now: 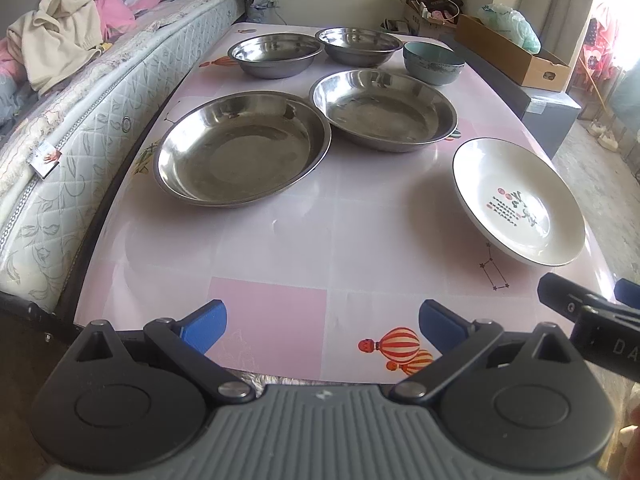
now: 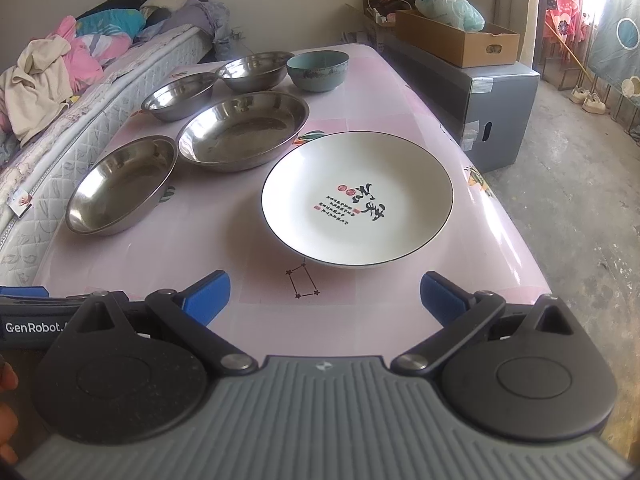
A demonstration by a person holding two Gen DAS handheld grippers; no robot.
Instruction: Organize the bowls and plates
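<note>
Two large steel plates [image 1: 242, 148] [image 1: 384, 110] lie side by side on the pink table [image 1: 272, 248]. Behind them stand two smaller steel bowls [image 1: 276, 55] [image 1: 359, 46] and a teal ceramic bowl [image 1: 433, 63]. A white ceramic plate [image 1: 518, 204] [image 2: 357, 199] with red and black writing lies near the table's right edge. My left gripper [image 1: 322, 328] is open and empty above the front edge. My right gripper [image 2: 325, 298] is open and empty just short of the white plate. The steel plates [image 2: 122, 186] [image 2: 244, 132] and the teal bowl [image 2: 318, 70] show in the right wrist view too.
A bed with a mattress [image 1: 76, 136] and loose clothes runs along the table's left side. A grey box [image 2: 492, 100] with a cardboard tray [image 2: 456, 38] on it stands to the right of the table. Bare floor [image 2: 580, 208] lies beyond it.
</note>
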